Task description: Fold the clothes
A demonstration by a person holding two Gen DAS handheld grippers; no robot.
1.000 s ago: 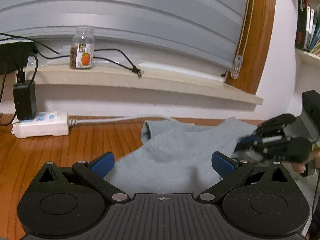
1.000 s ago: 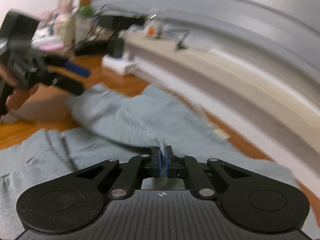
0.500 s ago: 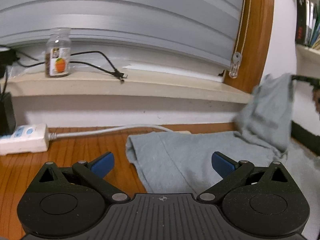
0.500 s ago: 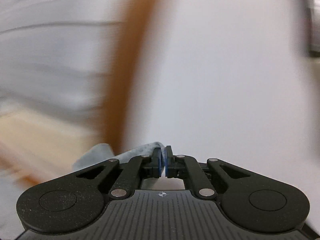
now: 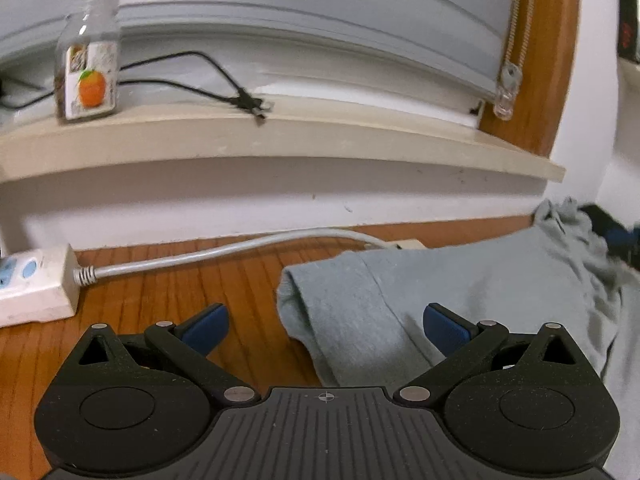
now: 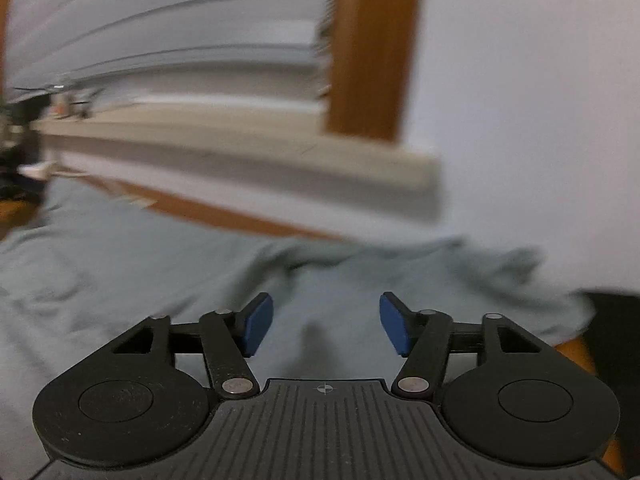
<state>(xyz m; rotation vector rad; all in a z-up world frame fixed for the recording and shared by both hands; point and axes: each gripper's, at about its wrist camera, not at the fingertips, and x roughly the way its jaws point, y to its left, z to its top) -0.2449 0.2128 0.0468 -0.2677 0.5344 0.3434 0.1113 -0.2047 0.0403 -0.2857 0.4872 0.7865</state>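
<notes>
The grey garment [image 5: 460, 300] lies spread on the wooden surface [image 5: 160, 292] below the window sill [image 5: 280, 140], laid out flat for folding. One folded edge faces the power strip [image 5: 32, 284]. The right gripper [image 6: 326, 324] has just been opening; its fingers stand spread above the cloth with nothing between them, apparently a release. The left gripper [image 5: 324, 326] hovers over the garment's folded edge, fingers spread and empty, the cloth below and ahead of them.
</notes>
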